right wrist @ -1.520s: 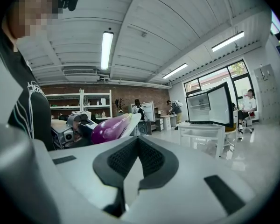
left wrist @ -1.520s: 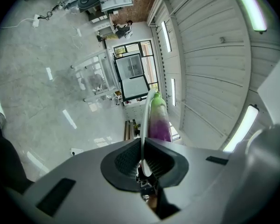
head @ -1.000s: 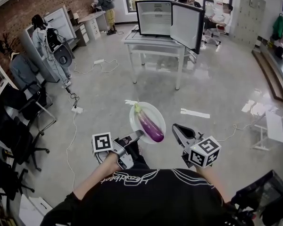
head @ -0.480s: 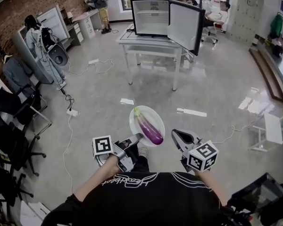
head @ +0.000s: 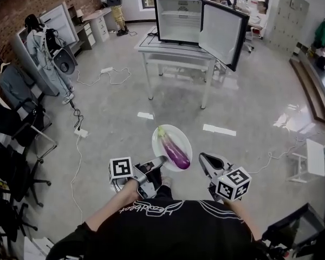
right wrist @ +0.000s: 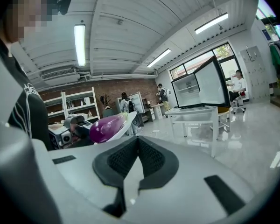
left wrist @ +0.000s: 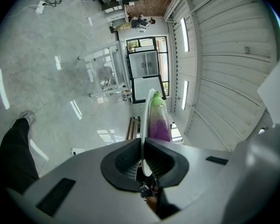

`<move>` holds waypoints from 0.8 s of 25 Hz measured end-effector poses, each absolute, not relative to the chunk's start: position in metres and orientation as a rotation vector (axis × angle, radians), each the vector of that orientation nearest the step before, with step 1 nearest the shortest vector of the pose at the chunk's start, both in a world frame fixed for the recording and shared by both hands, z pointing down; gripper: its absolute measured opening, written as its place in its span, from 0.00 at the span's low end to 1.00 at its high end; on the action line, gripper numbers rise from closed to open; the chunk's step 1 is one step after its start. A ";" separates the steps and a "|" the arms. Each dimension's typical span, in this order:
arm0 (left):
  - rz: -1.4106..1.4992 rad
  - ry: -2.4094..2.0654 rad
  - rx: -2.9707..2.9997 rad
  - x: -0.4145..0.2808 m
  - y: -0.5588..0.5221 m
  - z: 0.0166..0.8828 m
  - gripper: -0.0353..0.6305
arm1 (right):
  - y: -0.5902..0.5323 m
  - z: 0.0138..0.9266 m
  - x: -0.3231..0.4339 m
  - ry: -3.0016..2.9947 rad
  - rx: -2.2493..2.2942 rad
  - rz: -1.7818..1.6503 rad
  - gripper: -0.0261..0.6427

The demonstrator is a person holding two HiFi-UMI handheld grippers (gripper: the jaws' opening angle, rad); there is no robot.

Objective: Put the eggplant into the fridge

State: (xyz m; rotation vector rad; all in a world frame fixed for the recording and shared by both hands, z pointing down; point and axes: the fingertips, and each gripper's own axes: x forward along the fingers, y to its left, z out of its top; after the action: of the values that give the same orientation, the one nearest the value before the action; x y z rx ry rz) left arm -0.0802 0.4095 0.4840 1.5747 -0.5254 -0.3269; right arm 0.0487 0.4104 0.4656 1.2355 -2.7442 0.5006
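Observation:
A purple eggplant (head: 175, 151) with a green stem lies on a white plate (head: 181, 138) carried in front of the person. My left gripper (head: 161, 159) is shut on the plate's near left rim; in the left gripper view the rim (left wrist: 147, 120) runs between the pads with the eggplant (left wrist: 159, 122) beyond. My right gripper (head: 201, 157) is shut just right of the plate, nothing between its pads; contact with the plate cannot be told. The right gripper view shows eggplant (right wrist: 105, 127) and plate (right wrist: 123, 122) at upper left. The fridge (head: 179, 18) stands open on a white table (head: 176, 50) ahead.
The fridge door (head: 222, 31) swings out to the right. Cables and a power strip (head: 80, 131) lie on the floor at left, near chairs (head: 21, 140) and equipment. Tape marks (head: 219, 129) are on the floor. People sit behind the fridge. A small white stand (head: 317, 158) is at right.
The person has walked forward toward the table; the floor marks have slid nearer. Both grippers and the plate with the eggplant moved along together, the hold unchanged.

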 end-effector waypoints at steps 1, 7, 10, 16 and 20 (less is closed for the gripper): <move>-0.320 -0.530 1.572 -0.084 0.396 0.485 0.09 | 0.397 0.465 0.047 -2.742 1.243 0.507 0.05; -0.321 -0.511 1.568 -0.102 0.311 0.485 0.09 | 0.317 0.475 0.025 -2.706 1.249 0.567 0.05; -0.303 -0.515 1.539 -0.114 0.271 0.492 0.09 | 0.278 0.482 0.010 -2.686 1.237 0.602 0.05; -0.301 -0.512 1.544 -0.139 0.190 0.495 0.09 | 0.200 0.482 -0.017 -2.665 1.232 0.601 0.05; -0.307 -0.495 1.563 -0.149 0.147 0.497 0.09 | 0.165 0.477 -0.038 -2.646 1.201 0.600 0.05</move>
State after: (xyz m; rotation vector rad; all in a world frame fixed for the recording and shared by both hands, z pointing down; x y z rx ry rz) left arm -0.1490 0.1469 0.4966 1.5632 -0.4951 -0.3066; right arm -0.0376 0.1648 0.4766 1.2007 -2.6456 0.6000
